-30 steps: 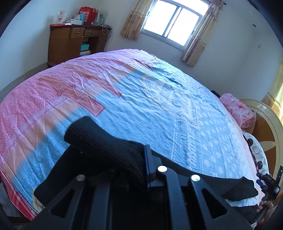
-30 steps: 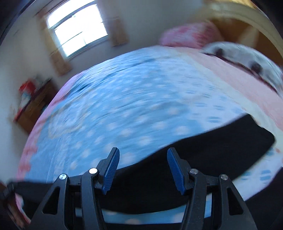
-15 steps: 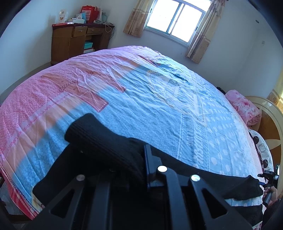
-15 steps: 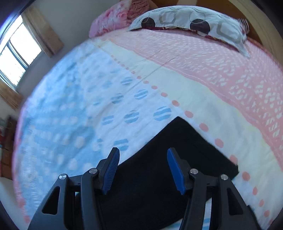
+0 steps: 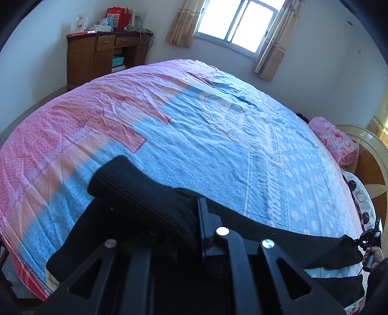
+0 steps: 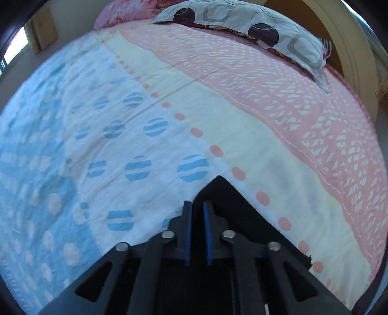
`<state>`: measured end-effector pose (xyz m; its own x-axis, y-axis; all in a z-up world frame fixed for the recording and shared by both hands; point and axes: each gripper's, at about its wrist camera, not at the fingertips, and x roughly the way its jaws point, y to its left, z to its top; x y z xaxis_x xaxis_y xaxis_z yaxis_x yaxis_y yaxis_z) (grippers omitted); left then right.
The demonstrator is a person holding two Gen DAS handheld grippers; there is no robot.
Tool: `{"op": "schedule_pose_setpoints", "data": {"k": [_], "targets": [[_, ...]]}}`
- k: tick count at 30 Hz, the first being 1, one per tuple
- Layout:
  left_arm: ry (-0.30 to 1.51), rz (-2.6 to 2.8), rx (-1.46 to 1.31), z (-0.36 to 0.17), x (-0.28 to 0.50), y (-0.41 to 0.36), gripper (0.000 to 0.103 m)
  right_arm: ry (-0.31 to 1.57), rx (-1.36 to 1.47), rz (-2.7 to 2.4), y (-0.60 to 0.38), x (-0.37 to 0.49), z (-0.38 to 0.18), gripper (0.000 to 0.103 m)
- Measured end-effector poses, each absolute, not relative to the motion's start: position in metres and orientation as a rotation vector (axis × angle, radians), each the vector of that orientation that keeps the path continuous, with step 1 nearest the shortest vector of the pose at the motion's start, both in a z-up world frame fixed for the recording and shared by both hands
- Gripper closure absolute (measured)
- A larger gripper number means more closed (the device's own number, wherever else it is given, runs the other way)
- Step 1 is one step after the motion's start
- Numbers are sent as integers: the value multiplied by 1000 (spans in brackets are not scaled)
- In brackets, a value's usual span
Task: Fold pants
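1. Two grips now hold the black pants (image 5: 278, 232) on the bedspread (image 5: 194, 135): left gripper (image 5: 179, 218) stays clamped on the ribbed end.
2. Right gripper (image 6: 197, 230), open a moment ago, has closed on the opposite corner, so lifting to fold can likely begin.

Bed (image 5: 218, 135): large, patchwork cover in pink and pale blue, dotted.
Headboard (image 5: 371, 174): wood with cream trim, right side.
Pillow (image 6: 242, 21): grey with dark circles, at the headboard; rolled pink blanket (image 5: 337, 143) beside it.
Desk (image 5: 101, 58): brown wood with drawers, far left corner, cluttered top.
Window (image 5: 238, 23): bright daylight, beige curtains (image 5: 180, 23).
Walls (image 5: 315, 60): plain white.
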<state>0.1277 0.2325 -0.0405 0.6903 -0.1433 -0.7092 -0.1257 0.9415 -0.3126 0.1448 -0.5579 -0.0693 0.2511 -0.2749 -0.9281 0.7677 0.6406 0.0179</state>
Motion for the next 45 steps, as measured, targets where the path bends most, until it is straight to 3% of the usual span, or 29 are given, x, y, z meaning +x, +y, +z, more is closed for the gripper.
{"op": "schedule_pose_setpoints", "data": {"k": [14, 25, 32, 40, 42, 44, 45], "targets": [[780, -60, -412, -17, 124, 242, 90, 697, 723, -414, -543, 60, 36, 97], [728, -83, -484, 5, 84, 269, 90, 494, 794, -289, -548, -25, 70, 98], [740, -55, -460, -6, 65, 271, 90, 508, 810, -251, -551, -80, 39, 97], [755, 5, -398, -13, 67, 262, 90, 549, 1020, -109, -524, -114, -42, 95], [756, 22, -374, -12, 67, 260, 90, 563, 1043, -84, -518, -109, -54, 89], [760, 35, -354, -12, 67, 257, 90, 579, 1047, -97, -515, -101, -62, 63], [759, 39, -345, -11, 67, 255, 90, 580, 1043, -124, -516, -98, -64, 58]]}}
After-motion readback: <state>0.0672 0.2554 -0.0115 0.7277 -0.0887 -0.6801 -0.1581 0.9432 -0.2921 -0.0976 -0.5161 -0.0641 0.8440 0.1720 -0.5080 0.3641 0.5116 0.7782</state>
